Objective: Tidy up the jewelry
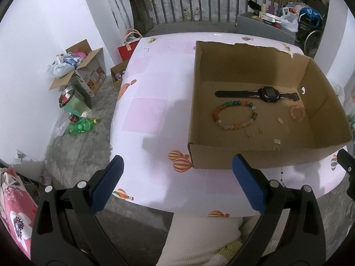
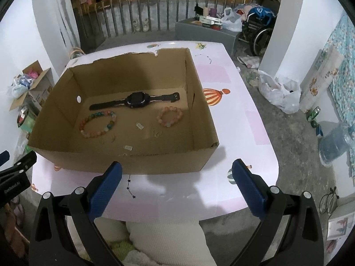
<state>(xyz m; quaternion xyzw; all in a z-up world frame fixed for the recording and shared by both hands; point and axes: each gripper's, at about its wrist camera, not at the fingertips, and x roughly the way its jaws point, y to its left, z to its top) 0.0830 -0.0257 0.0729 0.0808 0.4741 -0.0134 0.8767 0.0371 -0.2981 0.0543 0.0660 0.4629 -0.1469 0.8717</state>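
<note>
An open cardboard box (image 1: 250,158) (image 2: 124,161) stands on the pink table. Inside it lie a black watch (image 1: 266,94) (image 2: 137,100), a large multicoloured bead bracelet (image 1: 235,115) (image 2: 98,124), a small pink bead bracelet (image 1: 297,112) (image 2: 169,116) and small earrings and clips (image 1: 253,133) (image 2: 139,125). A thin star chain (image 2: 131,187) (image 1: 282,175) lies on the table in front of the box. My left gripper (image 1: 177,166) is open and empty, left of the box's near corner. My right gripper (image 2: 177,173) is open and empty, before the box's front wall.
The pink table (image 1: 155,88) (image 2: 239,133) has a balloon-print cover, and its near edge is close below both grippers. Cardboard boxes and bottles (image 1: 82,124) lie on the floor at the left. A white bag (image 2: 279,93) and a water jug (image 2: 335,141) are at the right.
</note>
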